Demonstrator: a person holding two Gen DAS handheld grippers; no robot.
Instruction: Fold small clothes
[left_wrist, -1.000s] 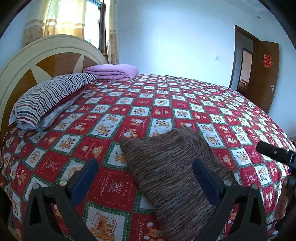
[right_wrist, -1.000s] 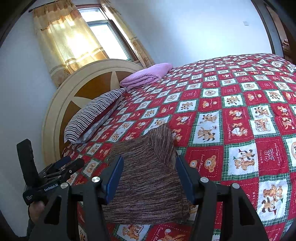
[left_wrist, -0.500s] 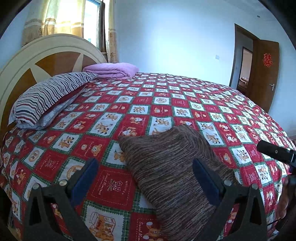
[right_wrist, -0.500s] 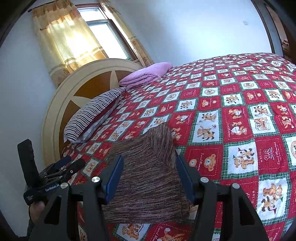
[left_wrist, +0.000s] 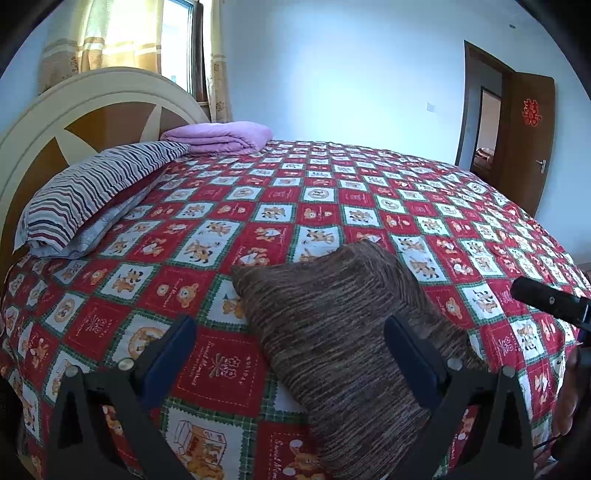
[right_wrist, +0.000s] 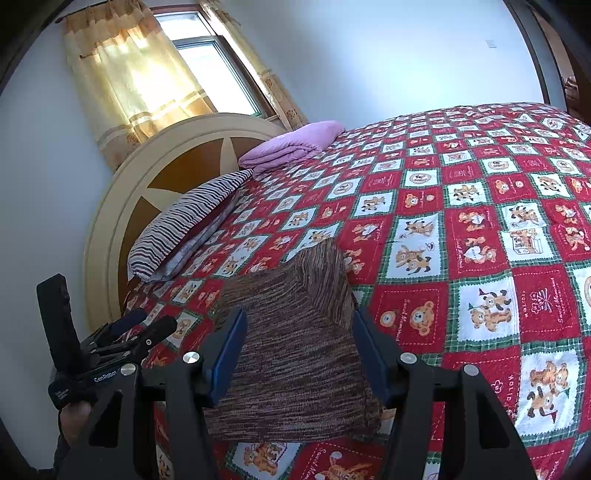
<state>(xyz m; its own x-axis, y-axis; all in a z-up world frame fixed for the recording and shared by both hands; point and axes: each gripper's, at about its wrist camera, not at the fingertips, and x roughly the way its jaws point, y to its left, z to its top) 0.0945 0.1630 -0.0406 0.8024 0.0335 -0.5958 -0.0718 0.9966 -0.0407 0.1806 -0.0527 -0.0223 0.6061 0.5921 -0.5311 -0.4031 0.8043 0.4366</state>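
A folded brown striped knit garment (left_wrist: 332, 325) lies flat on the red patchwork quilt (left_wrist: 332, 199) near the bed's front edge. My left gripper (left_wrist: 288, 328) hovers over the garment's left part with its blue pads wide apart, touching nothing. In the right wrist view the same garment (right_wrist: 295, 362) fills the gap below my right gripper (right_wrist: 300, 321), which is open, its pads clear of the cloth. The left gripper's body (right_wrist: 122, 336) shows at the far left, in a person's hand. Part of the right gripper (left_wrist: 546, 302) pokes in at the left wrist view's right edge.
A striped pillow (left_wrist: 92, 192) and a folded purple blanket (left_wrist: 221, 136) lie against the round headboard (left_wrist: 92, 110). A curtained window (right_wrist: 155, 74) is behind the headboard. A brown door (left_wrist: 528, 140) stands open at the far right. The quilt stretches wide beyond the garment.
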